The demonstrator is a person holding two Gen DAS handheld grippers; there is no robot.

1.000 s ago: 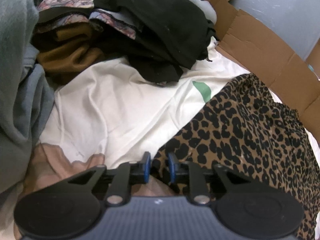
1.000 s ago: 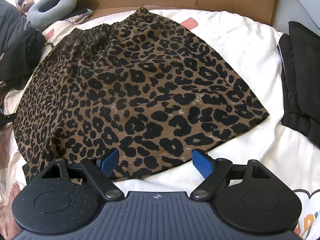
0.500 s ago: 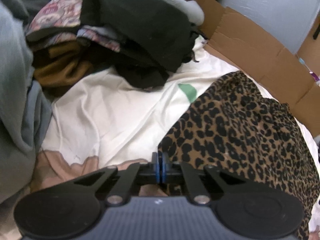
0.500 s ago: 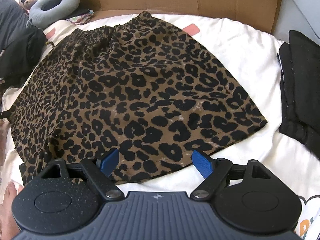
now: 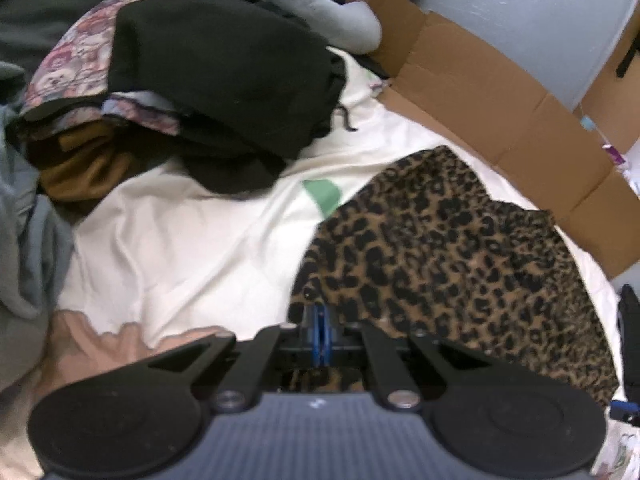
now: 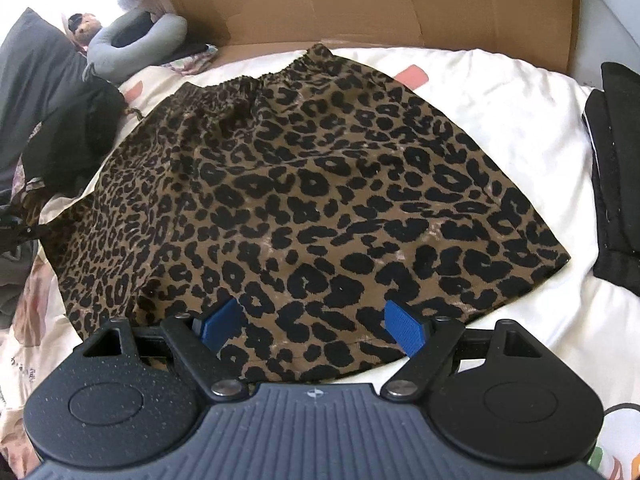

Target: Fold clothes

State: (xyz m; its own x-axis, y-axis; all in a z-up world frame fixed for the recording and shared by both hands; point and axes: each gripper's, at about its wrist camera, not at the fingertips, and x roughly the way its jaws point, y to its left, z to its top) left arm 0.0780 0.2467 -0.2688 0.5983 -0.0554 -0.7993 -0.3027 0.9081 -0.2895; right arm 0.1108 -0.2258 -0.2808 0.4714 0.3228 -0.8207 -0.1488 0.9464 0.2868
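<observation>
A leopard-print skirt (image 6: 312,200) lies spread on the white bedsheet (image 6: 520,112), waistband at the far side, hem near me. In the left wrist view my left gripper (image 5: 320,328) is shut on the skirt (image 5: 448,264) at its near-left hem corner, and that corner is lifted off the sheet. My right gripper (image 6: 314,324) is open, its blue pads (image 6: 402,326) held over the middle of the near hem with cloth between and below them.
A heap of unfolded clothes, black (image 5: 224,76), brown and grey, sits left of the skirt. A flattened cardboard box (image 6: 360,4) lines the far side. Folded black clothing (image 6: 616,176) lies at the right. A grey neck pillow (image 6: 132,44) rests at the far left.
My left gripper shut on the skirt's hem corner and lifted it, pulling it inward. My right gripper moved forward over the near hem and stayed open.
</observation>
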